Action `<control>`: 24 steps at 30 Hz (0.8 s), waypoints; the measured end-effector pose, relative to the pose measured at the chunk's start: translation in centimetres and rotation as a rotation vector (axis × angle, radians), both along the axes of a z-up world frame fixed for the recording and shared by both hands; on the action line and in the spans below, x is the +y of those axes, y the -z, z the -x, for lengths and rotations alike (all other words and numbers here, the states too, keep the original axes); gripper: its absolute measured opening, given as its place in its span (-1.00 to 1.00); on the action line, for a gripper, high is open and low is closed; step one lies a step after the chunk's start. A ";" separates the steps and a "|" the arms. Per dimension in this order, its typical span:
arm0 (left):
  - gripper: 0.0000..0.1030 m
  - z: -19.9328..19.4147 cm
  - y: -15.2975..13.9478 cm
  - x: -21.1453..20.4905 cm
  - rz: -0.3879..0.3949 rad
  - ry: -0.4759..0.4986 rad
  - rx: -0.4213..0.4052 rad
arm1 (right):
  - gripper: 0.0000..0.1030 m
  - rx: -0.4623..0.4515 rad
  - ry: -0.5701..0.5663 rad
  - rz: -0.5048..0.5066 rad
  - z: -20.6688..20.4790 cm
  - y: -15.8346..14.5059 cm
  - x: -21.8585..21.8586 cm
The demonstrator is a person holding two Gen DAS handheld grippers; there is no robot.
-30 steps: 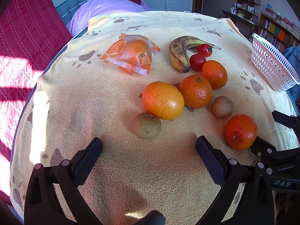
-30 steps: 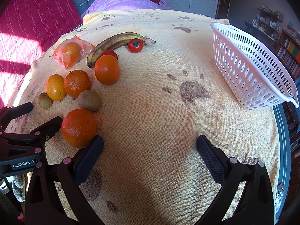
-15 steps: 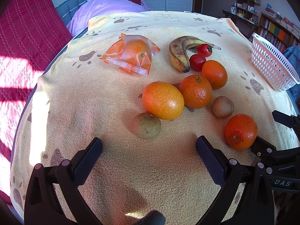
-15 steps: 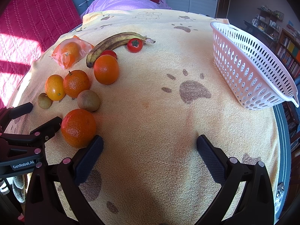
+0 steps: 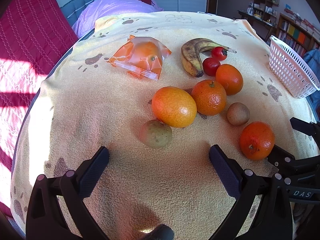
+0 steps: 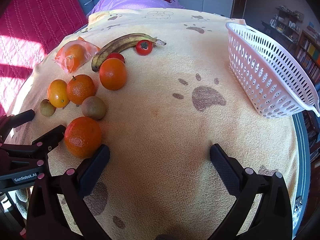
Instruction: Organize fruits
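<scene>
Fruit lies on a yellow paw-print towel (image 5: 100, 110): several oranges, the nearest orange (image 5: 257, 140) (image 6: 83, 137), two kiwis (image 5: 156, 134) (image 6: 93, 108), a banana (image 5: 193, 57) (image 6: 120, 47), two tomatoes (image 5: 219, 53) (image 6: 144, 47) and a bagged orange (image 5: 140, 58) (image 6: 75, 56). My left gripper (image 5: 159, 164) is open and empty just short of the green kiwi. My right gripper (image 6: 160, 163) is open and empty, its left finger (image 6: 94, 168) beside the nearest orange. An empty white basket (image 6: 268, 74) (image 5: 290, 70) sits at the right.
The towel covers a round table whose grey rim (image 6: 302, 144) shows at the right. A magenta quilt (image 5: 26, 46) and a purple bed (image 6: 140, 0) lie behind and left. Bookshelves (image 5: 296, 34) stand far right. Bare towel spreads between the fruit and the basket.
The right gripper has crept slightly forward and left, so the nearest orange now sits against its left finger. The left gripper and the fruit have not moved.
</scene>
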State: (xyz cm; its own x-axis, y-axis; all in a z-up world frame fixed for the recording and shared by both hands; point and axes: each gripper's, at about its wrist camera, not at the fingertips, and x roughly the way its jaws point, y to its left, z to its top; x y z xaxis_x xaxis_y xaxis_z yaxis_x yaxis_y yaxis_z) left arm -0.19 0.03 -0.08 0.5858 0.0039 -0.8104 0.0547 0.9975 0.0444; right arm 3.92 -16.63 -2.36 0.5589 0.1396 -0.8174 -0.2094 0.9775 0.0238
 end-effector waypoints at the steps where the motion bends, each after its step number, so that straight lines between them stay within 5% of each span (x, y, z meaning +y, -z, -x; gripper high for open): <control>1: 0.91 -0.1 -0.1 0.0 -0.001 0.000 0.001 | 0.96 0.003 -0.011 0.000 0.0 0.0 -0.1; 8: 0.90 0.0 -0.7 1.2 0.074 0.043 -0.003 | 0.96 0.013 -0.068 -0.040 0.6 -0.4 -0.9; 13: 0.83 1.9 -2.7 3.3 0.124 0.059 -0.077 | 0.96 0.038 -0.088 -0.249 1.5 -2.2 -3.2; 17: 0.83 2.9 -5.2 5.0 0.117 0.014 -0.181 | 0.96 -0.057 -0.092 -0.389 2.7 -4.8 -4.4; 20: 0.80 2.8 -6.4 5.5 0.141 -0.003 -0.222 | 0.94 -0.121 -0.107 -0.396 3.5 -6.0 -3.5; 24: 0.63 2.5 -6.1 4.4 0.123 0.030 -0.217 | 0.60 -0.156 -0.152 -0.333 4.3 -6.4 -1.4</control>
State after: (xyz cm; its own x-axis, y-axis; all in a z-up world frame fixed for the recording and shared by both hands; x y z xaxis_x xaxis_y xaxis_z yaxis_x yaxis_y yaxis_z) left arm -2.67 4.45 6.00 0.7443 -0.1068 -0.6593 0.0866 0.9942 -0.0633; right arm -0.36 -18.06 4.04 0.6249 0.4736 -0.6206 -0.3775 0.8792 0.2908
